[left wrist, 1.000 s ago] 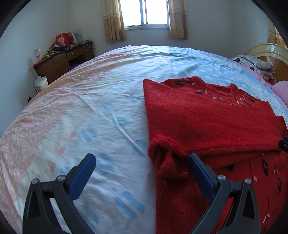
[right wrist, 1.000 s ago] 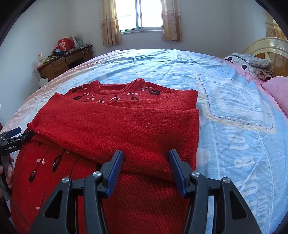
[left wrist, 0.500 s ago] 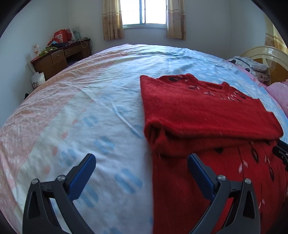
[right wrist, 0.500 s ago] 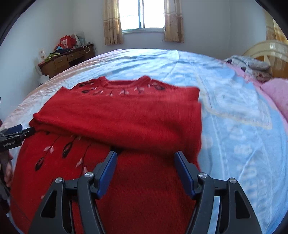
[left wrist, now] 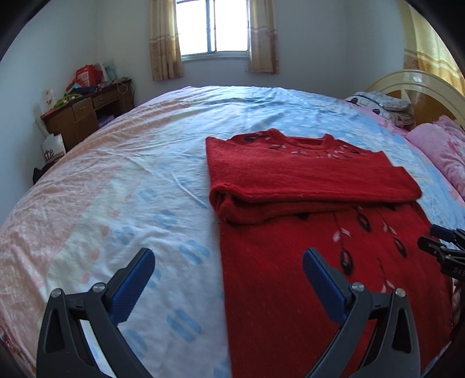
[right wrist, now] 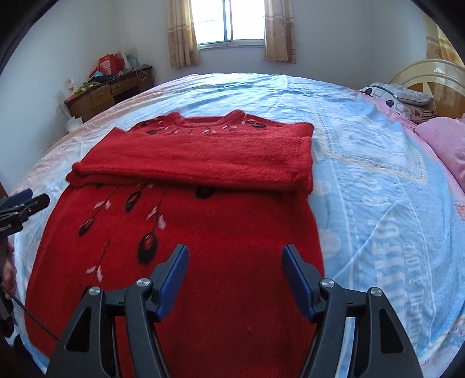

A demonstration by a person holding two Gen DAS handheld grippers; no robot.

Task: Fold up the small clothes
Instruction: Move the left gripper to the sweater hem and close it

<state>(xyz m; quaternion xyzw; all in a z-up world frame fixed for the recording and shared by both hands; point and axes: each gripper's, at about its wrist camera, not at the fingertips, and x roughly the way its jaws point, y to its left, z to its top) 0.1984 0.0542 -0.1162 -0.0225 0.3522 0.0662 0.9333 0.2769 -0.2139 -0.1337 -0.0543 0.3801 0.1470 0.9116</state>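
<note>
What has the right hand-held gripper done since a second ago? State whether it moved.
Yes. The right hand-held gripper has pulled back toward the near edge of the bed: the sweater's folded sleeves, earlier between its fingers, now lie well ahead.

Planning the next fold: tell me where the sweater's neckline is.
In the right wrist view, the neckline lies at the sweater's far end, toward the window, just beyond the folded sleeves.

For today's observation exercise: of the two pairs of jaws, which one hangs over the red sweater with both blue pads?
The right gripper: both its pads sit over the red sweater. The left gripper straddles the sweater's edge, one pad over bedsheet.
</note>
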